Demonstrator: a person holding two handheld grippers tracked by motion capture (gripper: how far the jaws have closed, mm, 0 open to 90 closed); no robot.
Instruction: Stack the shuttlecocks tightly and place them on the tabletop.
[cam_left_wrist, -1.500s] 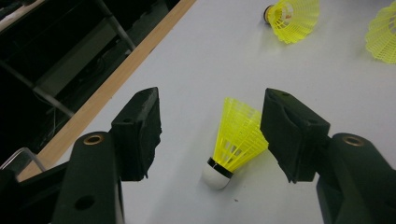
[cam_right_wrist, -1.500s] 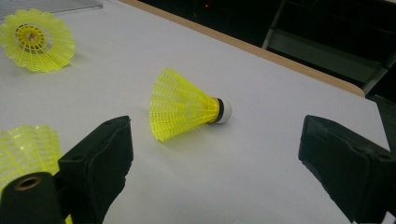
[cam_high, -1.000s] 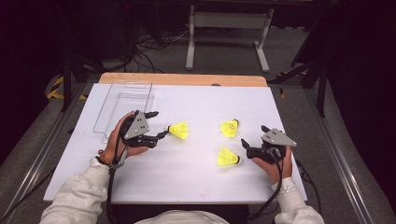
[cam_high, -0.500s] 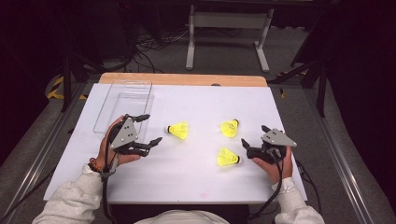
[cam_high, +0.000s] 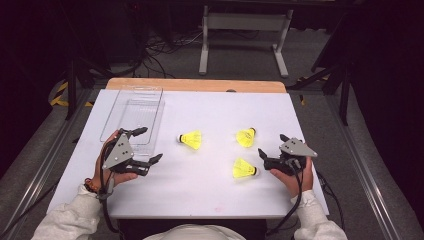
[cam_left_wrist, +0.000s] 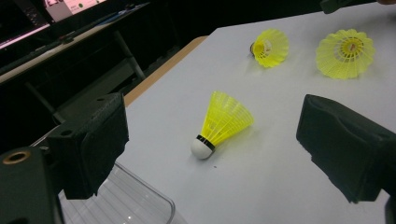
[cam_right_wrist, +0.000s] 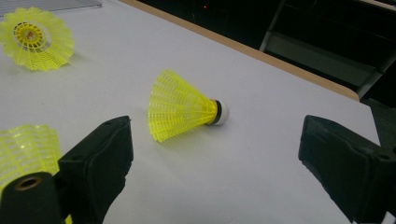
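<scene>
Left gripper (cam_high: 148, 145) wide open, empty, just right of clear tray (cam_high: 131, 114); nearest shuttlecock (cam_high: 190, 139) lies right of tray. Approach low, pinch the skirt gently. Right gripper (cam_high: 262, 155) wide open beside another shuttlecock (cam_high: 244, 169).

Three yellow shuttlecocks (cam_high: 191, 139) (cam_high: 246, 137) (cam_high: 244, 169) lie on one white table (cam_high: 210, 195), beside one clear plastic tray (cam_high: 134, 106); two hand-held grippers, left (cam_high: 148, 146) and right (cam_high: 265, 154), are present.
</scene>
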